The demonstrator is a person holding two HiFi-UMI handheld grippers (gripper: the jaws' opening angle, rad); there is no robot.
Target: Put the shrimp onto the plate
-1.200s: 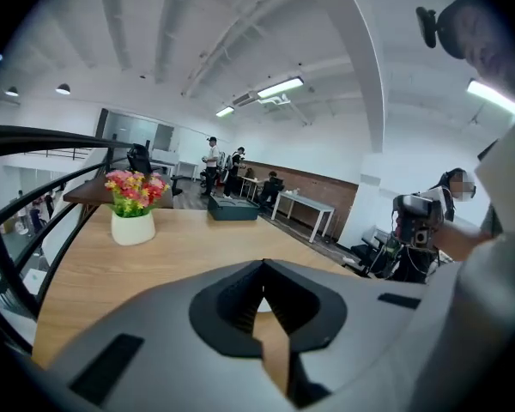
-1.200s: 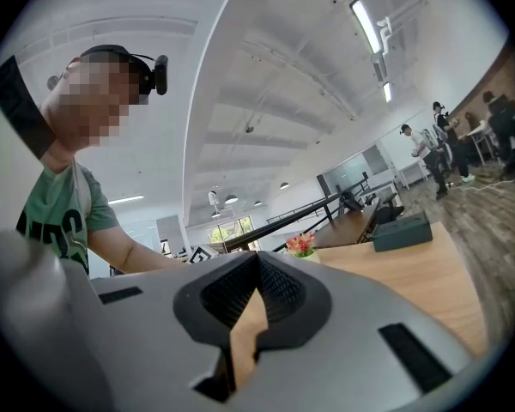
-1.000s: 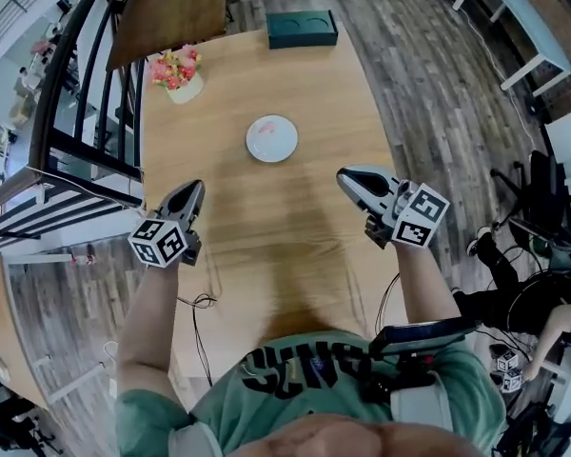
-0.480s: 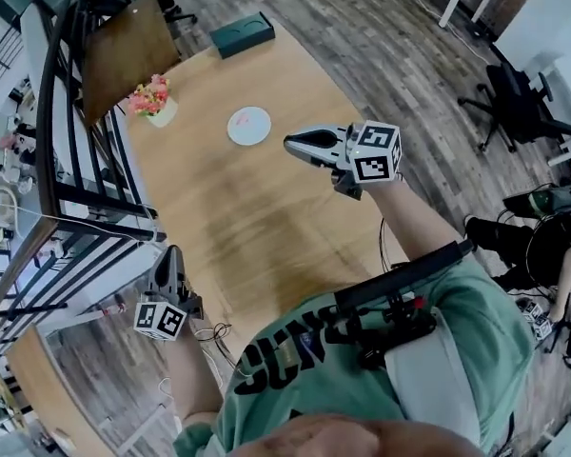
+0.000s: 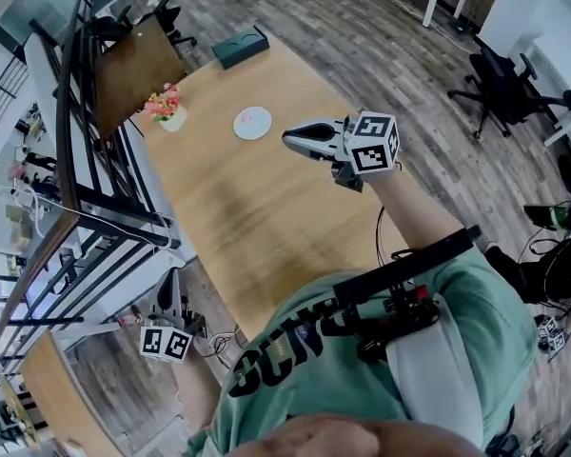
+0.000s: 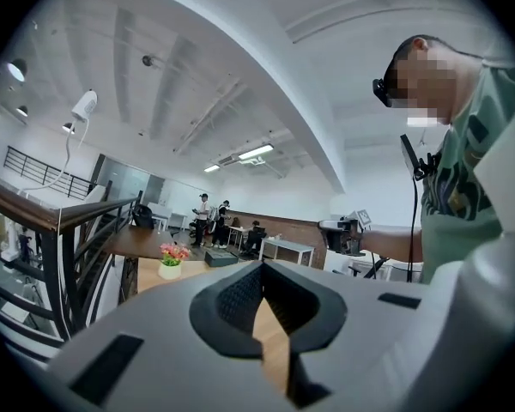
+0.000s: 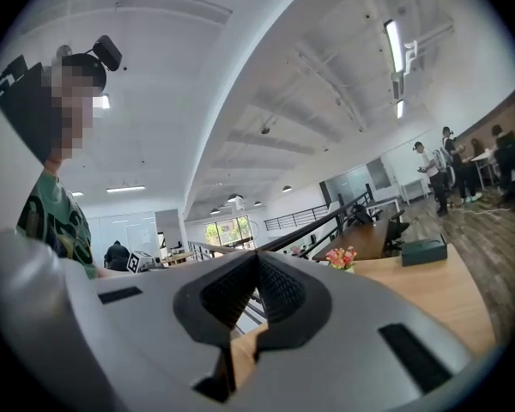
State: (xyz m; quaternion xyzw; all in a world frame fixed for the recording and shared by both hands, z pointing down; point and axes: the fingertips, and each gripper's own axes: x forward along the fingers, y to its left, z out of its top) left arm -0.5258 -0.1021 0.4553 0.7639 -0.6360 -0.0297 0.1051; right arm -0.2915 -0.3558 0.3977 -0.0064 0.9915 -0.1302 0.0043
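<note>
Both tools have left the spots where they hung a second ago. The left hand-held gripper (image 5: pixel 169 279) has swung off the left edge of the counter (image 5: pixel 266 217) and now sits low beside the black railing (image 5: pixel 86 188), over the wooden floor. The right hand-held gripper (image 5: pixel 293 139) has gone up and out over the far half of the counter. The head view has turned as well, so the counter now runs slantwise across it.

On the left hand-held gripper the jaws are pressed together at the tips with nothing between them. Its own view looks level across the counter toward the flower pot (image 5: pixel 167 108) and the dark green box (image 5: pixel 240 46), with people standing far back in the room.

On the right hand-held gripper the jaws also meet at the tips and grip nothing. Its view takes in the railing, the flower pot and the box.

The plate (image 5: pixel 253 122) lies flat on the counter toward its far end, between the flower pot and the tips of the right hand-held gripper. It is near both and touches neither. The shrimp is too small to make out here, so I cannot tell whether it lies on the plate. The box sits at the far edge of the counter. An office chair (image 5: pixel 495 74) stands on the floor well off to the right.
</note>
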